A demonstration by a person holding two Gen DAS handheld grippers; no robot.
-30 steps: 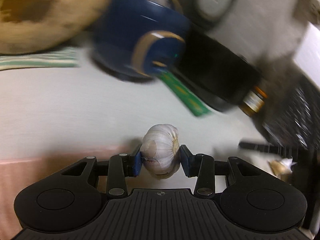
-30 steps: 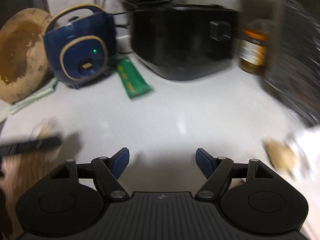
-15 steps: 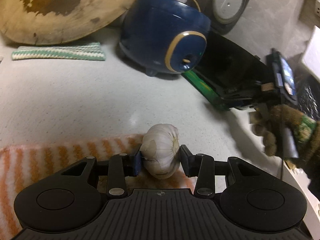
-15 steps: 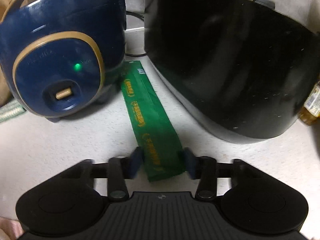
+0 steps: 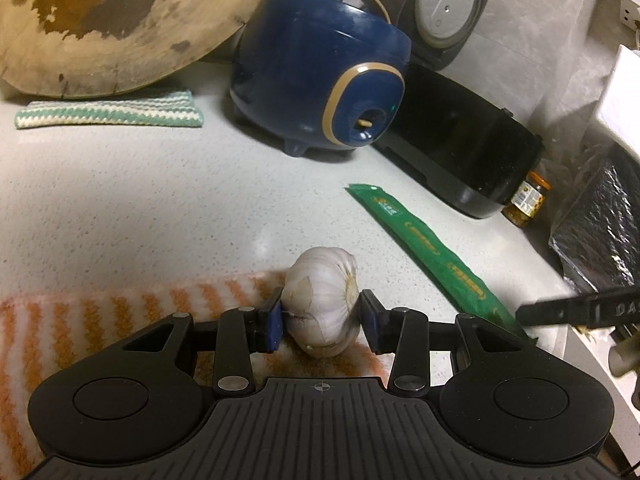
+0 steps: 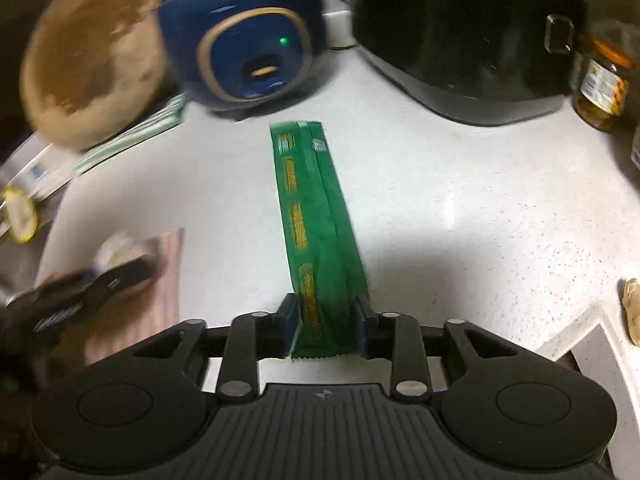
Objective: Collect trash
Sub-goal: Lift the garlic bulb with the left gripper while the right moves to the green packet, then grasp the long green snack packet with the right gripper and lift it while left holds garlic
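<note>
Two grips at once on a pale speckled kitchen counter (image 5: pixel 120 208): my left gripper (image 5: pixel 320 316) has its blue pads clamped on a whole white papery garlic bulb (image 5: pixel 322 304), held over the far edge of an orange-and-white striped cloth (image 5: pixel 100 312), while my right gripper (image 6: pixel 326 324) is pinched on the near end of a long flat green foil wrapper (image 6: pixel 316 232). The wrapper runs away from me toward a round navy-blue cooker with tan trim (image 6: pixel 248 36) and a black glossy appliance (image 6: pixel 460 40).

I judge the wrapper to be nearly weightless, limp and slick; it creases where the pads squeeze it, so the free far end will likely droop or flutter when carried. The end I have is a fair hold, though a grip nearer the middle would steady it. The bulb looks firm and light, its skin dry and flaky; the pads sit across its widest part, which should hold.

Hard to read: whether the wrapper's far end rests on the counter or hangs clear. Motion blurs the left side of the right wrist view, smearing a round worn wooden board (image 6: pixel 88 64). No bin shows in either view. A small lidded glass jar (image 5: pixel 528 200) is half hidden behind the black appliance.
</note>
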